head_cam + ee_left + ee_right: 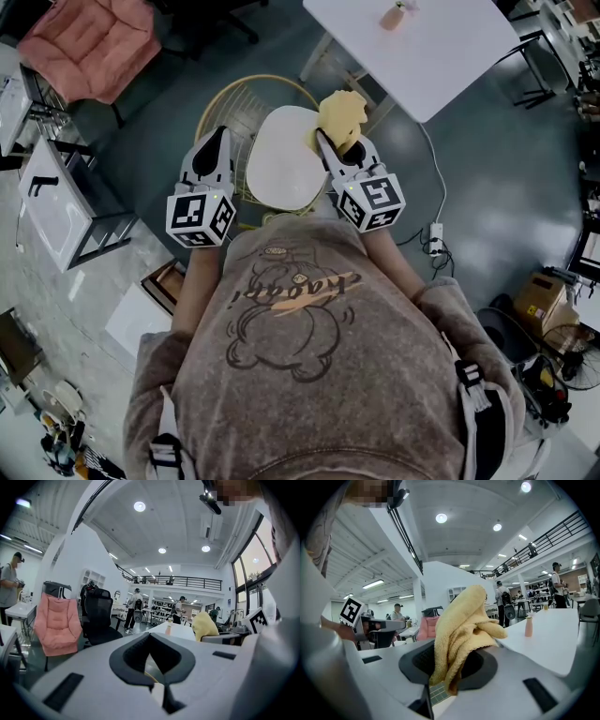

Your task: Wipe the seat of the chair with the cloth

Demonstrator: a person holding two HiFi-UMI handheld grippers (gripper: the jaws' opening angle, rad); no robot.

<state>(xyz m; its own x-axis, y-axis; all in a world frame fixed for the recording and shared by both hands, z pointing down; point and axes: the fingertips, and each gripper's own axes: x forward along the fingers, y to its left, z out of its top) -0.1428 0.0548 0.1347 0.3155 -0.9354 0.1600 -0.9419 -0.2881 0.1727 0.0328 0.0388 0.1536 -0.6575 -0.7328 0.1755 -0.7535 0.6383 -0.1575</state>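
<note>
Nearest the lens is the person's printed sweatshirt (300, 356), and just beyond it both grippers are held out over the chair. The right gripper (328, 150) is clenched on the yellow cloth (342, 112). In its own view the pads pinch the lower folds, and the rest of the cloth (464, 625) bunches up and forward past the jaw tips. That grip probably serves to let soft fabric, not hard plastic, meet the surface. The left gripper (216, 150) has its jaws pressed together on nothing; its own view shows only the dark pads meeting, with the room beyond. It sits off to the side, likely parked out of the wiping path. The white seat (281, 159) lies below and between the two sets of jaws, with the right jaw tips over its right edge and the gold wire backrest (239, 98) just past the left jaw tips. Both gripper cameras look out across the hall, not down, so the cloth seems raised above the seat; whether it touches cannot be told. A white table (422, 47) stands ahead of the right jaws.
</note>
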